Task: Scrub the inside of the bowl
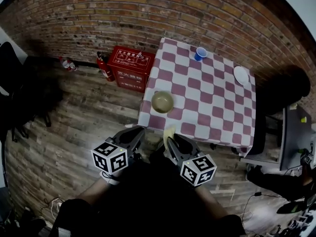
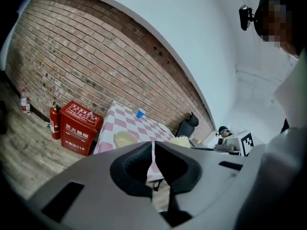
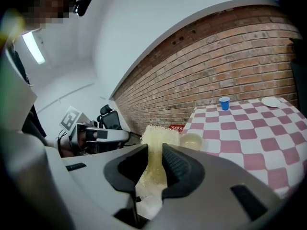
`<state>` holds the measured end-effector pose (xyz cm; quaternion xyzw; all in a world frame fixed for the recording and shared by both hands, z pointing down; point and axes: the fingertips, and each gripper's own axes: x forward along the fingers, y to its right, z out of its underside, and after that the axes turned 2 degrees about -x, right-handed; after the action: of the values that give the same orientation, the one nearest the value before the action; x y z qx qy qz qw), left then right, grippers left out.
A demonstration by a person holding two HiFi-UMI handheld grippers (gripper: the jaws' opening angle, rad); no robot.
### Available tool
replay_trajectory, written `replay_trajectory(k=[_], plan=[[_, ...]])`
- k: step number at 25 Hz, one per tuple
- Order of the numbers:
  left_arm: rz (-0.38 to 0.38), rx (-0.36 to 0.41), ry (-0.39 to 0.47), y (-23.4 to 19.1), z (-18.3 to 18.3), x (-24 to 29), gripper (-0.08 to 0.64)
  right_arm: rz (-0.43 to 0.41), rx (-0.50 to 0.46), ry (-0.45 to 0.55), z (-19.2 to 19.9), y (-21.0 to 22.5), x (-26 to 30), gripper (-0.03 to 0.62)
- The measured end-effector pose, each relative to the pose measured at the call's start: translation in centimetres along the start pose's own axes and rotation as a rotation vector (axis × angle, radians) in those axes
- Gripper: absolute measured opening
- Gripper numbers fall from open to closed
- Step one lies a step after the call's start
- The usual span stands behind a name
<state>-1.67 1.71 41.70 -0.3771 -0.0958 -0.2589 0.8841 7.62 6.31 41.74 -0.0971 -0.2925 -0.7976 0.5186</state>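
**A:** Item one, nearest?

**B:** Left gripper (image 2: 153, 146). The jaws are drawn together bar a sliver, with nothing between them. It is held low, close to the person's body. My reading is that it stands spare, ready to steady the bowl.

**A:** Item two?

**B:** Right gripper (image 3: 154, 152), level with the left. Its jaws are clamped on a pale yellow scrubbing sponge (image 3: 154, 137). The coarse top stands proud of the tips (sensible, as that end must reach inside the bowl).

**A:** And the bowl?

**B:** One beige bowl (image 1: 162, 101), upright and apparently empty. It sits near the front edge of the checked table (image 1: 212, 102), towards the left corner. It is well apart from both grippers, so I judge the scrubbing not yet begun. Its place by the edge makes for an easy reach.

**A:** Further back?

**B:** A blue cup (image 1: 200, 53) and a white plate (image 1: 241, 75) stand at the table's far side, clear of the work. On the floor to the left are a red fire-equipment box (image 1: 129, 65) and a fire extinguisher (image 1: 104, 67), both set against the brick wall (image 1: 98, 14).
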Motion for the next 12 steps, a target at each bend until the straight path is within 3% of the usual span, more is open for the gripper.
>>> replay_trajectory(k=[5,12], plan=[[-0.084,0.02,0.013,-2.2,-2.9,4.6,0.029,-0.066,-0.134,-0.081,-2.1,3.7,2.0,0.103],[-0.161,0.027,-0.116,-6.6,-2.9,10.2,0.029,-0.024,-0.376,-0.289,-1.1,9.6,5.8,0.103]])
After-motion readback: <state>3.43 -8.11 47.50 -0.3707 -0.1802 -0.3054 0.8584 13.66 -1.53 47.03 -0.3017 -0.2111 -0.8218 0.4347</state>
